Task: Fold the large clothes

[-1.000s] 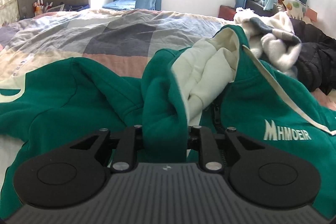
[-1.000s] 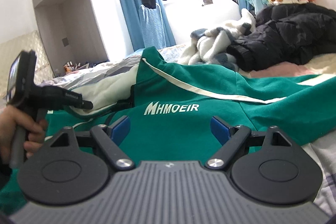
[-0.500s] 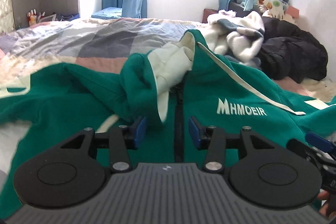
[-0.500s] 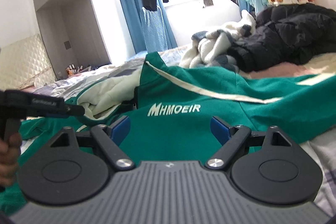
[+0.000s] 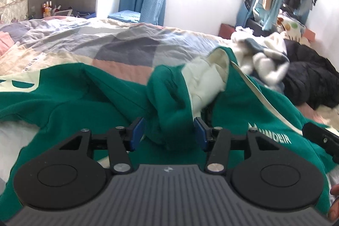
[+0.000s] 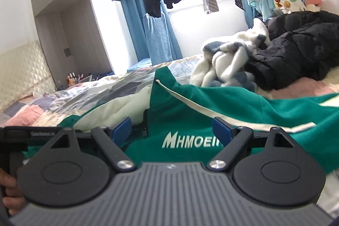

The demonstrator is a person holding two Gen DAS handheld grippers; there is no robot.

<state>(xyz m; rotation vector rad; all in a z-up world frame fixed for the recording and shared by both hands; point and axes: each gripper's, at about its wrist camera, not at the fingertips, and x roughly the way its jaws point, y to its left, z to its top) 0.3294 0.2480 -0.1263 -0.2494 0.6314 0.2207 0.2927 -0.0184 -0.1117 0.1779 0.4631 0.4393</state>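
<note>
Lying rumpled across the patchwork bed (image 5: 89, 39), the green hoodie (image 5: 70, 99) has a bunched fold between the opening jaws of the left gripper (image 5: 168, 132), seemingly unpinched. The right gripper (image 6: 172, 127) hovers agape over its chest lettering (image 6: 191, 142). A white fleece (image 6: 224, 60) and black jacket (image 6: 296, 48) lie beyond.

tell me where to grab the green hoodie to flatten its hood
Take the green hoodie by the bunched hood edge, where green fabric rolls over the cream lining. That fold stands up off the bed, so come from the near side. The left hand-held gripper is opening, with that fold between its jaws.
</note>
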